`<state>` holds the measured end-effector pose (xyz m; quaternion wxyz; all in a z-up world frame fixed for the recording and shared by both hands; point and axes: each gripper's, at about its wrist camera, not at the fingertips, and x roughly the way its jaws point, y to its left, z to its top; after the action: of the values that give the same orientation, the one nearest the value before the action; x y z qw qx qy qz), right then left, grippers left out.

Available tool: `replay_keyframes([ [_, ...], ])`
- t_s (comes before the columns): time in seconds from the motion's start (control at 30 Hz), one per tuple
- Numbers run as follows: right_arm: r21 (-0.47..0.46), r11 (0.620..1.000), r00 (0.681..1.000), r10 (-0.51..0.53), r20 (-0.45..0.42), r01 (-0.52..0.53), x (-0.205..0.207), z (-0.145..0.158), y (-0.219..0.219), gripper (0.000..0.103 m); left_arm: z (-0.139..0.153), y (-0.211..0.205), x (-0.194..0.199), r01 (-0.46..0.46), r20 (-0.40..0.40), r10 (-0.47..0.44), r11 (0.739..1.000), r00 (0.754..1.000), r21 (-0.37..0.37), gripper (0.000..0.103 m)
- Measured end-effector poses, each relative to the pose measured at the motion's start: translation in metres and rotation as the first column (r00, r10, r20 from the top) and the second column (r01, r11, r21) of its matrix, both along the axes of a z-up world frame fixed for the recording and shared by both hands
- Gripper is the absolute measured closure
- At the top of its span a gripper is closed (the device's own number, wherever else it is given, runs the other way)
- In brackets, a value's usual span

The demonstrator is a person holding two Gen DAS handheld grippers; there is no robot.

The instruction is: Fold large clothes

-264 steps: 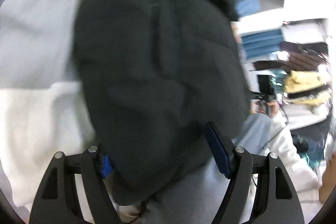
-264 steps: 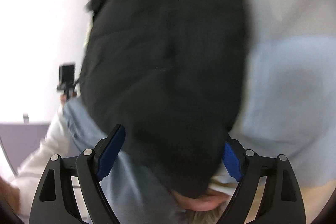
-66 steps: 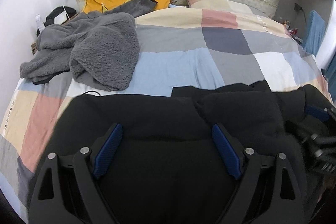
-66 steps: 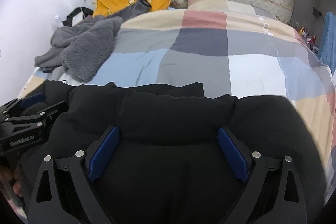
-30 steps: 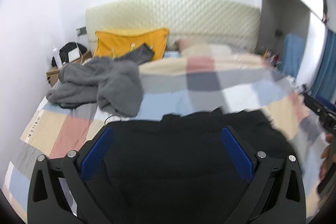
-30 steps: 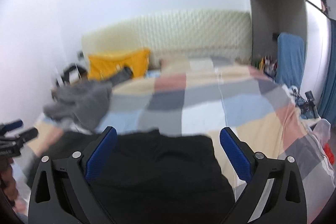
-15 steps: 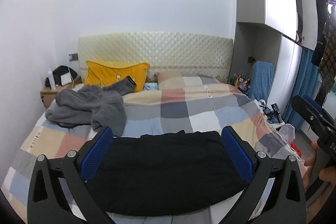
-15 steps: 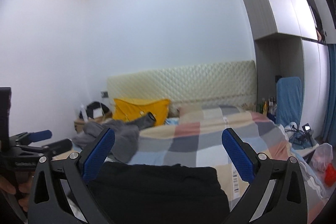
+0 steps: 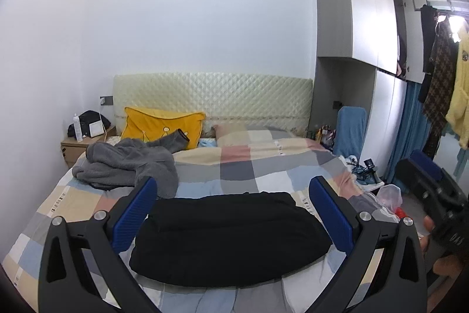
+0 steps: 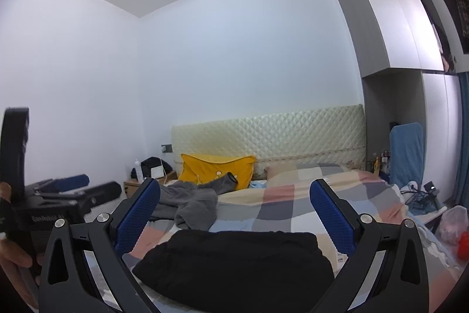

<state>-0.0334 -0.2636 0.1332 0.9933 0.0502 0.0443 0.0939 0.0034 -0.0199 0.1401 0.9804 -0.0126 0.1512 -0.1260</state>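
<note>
Lower centre of both wrist views: one puffy black jacket [image 9: 231,236], folded into a soft rounded block, lying on the checked patchwork quilt [image 9: 249,166] near the foot of the bed. Behind it, middle left: one rumpled grey fleece garment [image 9: 129,163], one yellow pillow [image 9: 161,125], one quilted cream headboard [image 9: 211,96]. Left gripper [image 9: 233,216] and right gripper [image 10: 234,216] both spread wide, blue ribbed pads empty, clear of the jacket.

Bare checked quilt [image 9: 263,166] lies open beyond the folded black garment [image 9: 228,236], clear up to the pillows. Left of the garment and farther back, a heaped grey fleece [image 9: 129,163] blocks that side. Right of the garment, floor clutter [image 9: 387,195] crowds the bedside.
</note>
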Motion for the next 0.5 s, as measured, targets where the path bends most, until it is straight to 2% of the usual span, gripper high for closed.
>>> replay_keyframes([
  [0.13,0.012,1.000,0.999,0.011,-0.037,-0.011,-0.012,-0.013,0.004,0.000,-0.008,0.003,-0.010,-0.026,-0.002,0.026,1.000,1.000,0.015,0.000],
  [0.5,-0.014,1.000,0.990,-0.028,-0.138,0.026,-0.019,-0.056,0.016,0.000,-0.065,0.003,-0.003,-0.034,-0.152,0.033,0.999,0.988,-0.004,0.000],
])
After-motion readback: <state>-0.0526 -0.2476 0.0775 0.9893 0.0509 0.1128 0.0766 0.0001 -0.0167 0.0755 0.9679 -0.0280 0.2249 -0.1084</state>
